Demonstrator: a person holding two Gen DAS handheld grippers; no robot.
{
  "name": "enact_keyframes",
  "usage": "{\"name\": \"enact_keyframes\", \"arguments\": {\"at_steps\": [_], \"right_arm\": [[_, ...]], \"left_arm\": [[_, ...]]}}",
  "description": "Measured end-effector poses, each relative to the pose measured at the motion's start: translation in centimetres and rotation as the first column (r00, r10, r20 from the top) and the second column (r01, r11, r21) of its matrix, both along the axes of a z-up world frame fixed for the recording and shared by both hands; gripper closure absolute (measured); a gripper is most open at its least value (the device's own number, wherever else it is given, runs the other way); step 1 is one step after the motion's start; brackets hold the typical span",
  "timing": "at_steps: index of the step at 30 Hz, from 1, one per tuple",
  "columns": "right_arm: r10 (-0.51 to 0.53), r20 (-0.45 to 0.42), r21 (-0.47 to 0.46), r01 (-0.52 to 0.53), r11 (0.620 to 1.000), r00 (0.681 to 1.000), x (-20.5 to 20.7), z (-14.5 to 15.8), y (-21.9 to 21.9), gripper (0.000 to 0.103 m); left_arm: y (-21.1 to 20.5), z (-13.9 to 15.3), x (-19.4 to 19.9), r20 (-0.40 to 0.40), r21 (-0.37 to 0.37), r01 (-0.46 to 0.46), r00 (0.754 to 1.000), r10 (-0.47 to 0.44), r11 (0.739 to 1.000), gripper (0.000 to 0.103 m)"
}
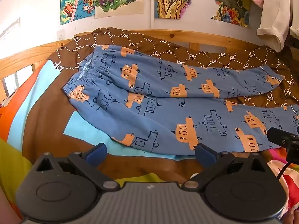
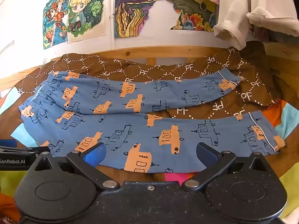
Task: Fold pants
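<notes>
Nearest: left gripper [image 1: 150,154] w/ jaws spread wide, nothing between them, hovering over brown bedcover [image 1: 46,123] just short of pants' near edge. Right gripper [image 2: 150,154] likewise spread wide, empty, blue pads over the hem side of the near leg; can't tell if pads touch cloth. Part of right gripper shows at the right edge of the left wrist view.

Mid: blue pants [image 2: 130,130] w/ orange and outline-drawn vehicles lie flat across the bed, unfolded, waistband [image 1: 84,74] to the left, both legs running right, near leg and far leg parted toward the cuffs [image 2: 265,130].

Beyond: brown "PF" blanket [image 2: 214,106] under the far leg and showing between the legs. Wooden bed rail [image 2: 168,53] behind. Wall w/ coloured drawings [image 2: 130,9]; white garment [image 2: 243,18] hangs top right.
</notes>
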State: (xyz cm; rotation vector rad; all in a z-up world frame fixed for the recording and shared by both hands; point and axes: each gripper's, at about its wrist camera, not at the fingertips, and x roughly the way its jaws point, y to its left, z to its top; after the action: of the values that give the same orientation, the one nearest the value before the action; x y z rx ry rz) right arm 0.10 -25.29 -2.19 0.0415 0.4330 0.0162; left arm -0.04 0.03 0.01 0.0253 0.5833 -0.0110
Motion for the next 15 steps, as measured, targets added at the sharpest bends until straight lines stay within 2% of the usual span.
{"name": "enact_keyframes", "arguments": {"at_steps": [15], "right_arm": [[-0.002, -0.008, 0.007, 0.002, 1.0, 1.0, 0.04, -0.05, -0.08, 0.001]], "left_arm": [[0.0, -0.01, 0.05, -0.006, 0.002, -0.001, 1.0, 0.001, 1.0, 0.0]]}}
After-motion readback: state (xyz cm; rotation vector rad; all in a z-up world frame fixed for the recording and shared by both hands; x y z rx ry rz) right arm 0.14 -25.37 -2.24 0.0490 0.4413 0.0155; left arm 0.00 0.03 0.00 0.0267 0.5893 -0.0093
